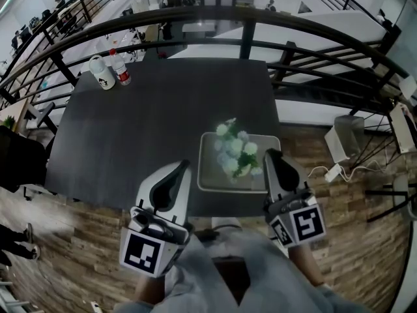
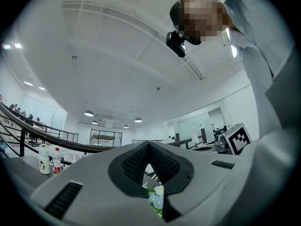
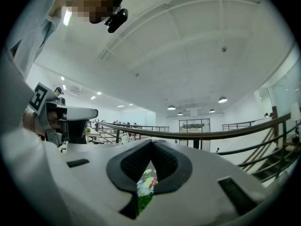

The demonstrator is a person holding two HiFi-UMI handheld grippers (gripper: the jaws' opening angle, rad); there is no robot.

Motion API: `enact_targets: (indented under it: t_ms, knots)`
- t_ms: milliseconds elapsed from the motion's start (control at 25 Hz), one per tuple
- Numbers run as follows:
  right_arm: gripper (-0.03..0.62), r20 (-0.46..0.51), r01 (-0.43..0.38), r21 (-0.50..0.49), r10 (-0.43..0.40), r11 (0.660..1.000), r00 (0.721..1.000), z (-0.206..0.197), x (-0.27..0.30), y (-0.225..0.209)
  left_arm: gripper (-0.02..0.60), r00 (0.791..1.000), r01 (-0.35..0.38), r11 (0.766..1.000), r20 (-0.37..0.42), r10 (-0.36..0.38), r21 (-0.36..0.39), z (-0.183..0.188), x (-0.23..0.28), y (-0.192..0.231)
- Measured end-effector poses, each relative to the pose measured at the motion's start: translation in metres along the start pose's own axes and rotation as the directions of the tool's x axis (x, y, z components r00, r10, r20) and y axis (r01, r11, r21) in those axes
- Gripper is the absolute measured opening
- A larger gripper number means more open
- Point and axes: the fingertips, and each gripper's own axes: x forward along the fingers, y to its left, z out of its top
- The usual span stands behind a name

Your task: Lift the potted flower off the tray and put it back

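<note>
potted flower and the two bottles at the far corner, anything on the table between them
Nothing. The head view shows only bare dark table between the potted flower on its tray and the two bottles.

A large open-plan office, seen from an upper gallery. A dark table point(image 1: 130, 122) stands against a black railing point(image 1: 215, 18), and beyond it people sit at desks point(image 1: 55, 12) on the level below. Overhead is a high white ceiling with round lamps point(image 3: 222, 99). Glass-walled rooms point(image 2: 202, 124) line the far side, and the floor point(image 1: 85, 253) is wood-patterned.
</note>
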Motion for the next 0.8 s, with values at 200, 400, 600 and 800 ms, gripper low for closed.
enact_targets:
  t_ms: [200, 400, 600, 800]
  knots:
    - [-0.002, 0.018, 0.000, -0.002, 0.000, 1.000, 1.000, 0.0030, 0.0005, -0.0003, -0.002, 1.000, 0.001, 1.000, -0.002, -0.001, 0.000, -0.0009, -0.0001, 0.0001]
    - [-0.002, 0.011, 0.006, 0.005, -0.007, 1.000, 1.000, 0.0009, -0.0005, -0.0015, -0.002, 1.000, 0.000, 1.000, -0.005, 0.000, -0.001, -0.0017, -0.0004, 0.0003]
    - [-0.002, 0.006, 0.006, 0.008, -0.006, 1.000, 1.000, 0.0005, 0.0004, -0.0022, -0.002, 1.000, -0.002, 1.000, -0.004, 0.002, -0.002, -0.0007, 0.0007, 0.0011]
    - [-0.002, 0.008, -0.002, 0.011, 0.002, 1.000, 1.000, 0.0014, 0.0027, 0.0014, -0.002, 1.000, -0.010, 1.000, -0.007, 0.010, -0.004, -0.0013, -0.0032, 0.0043]
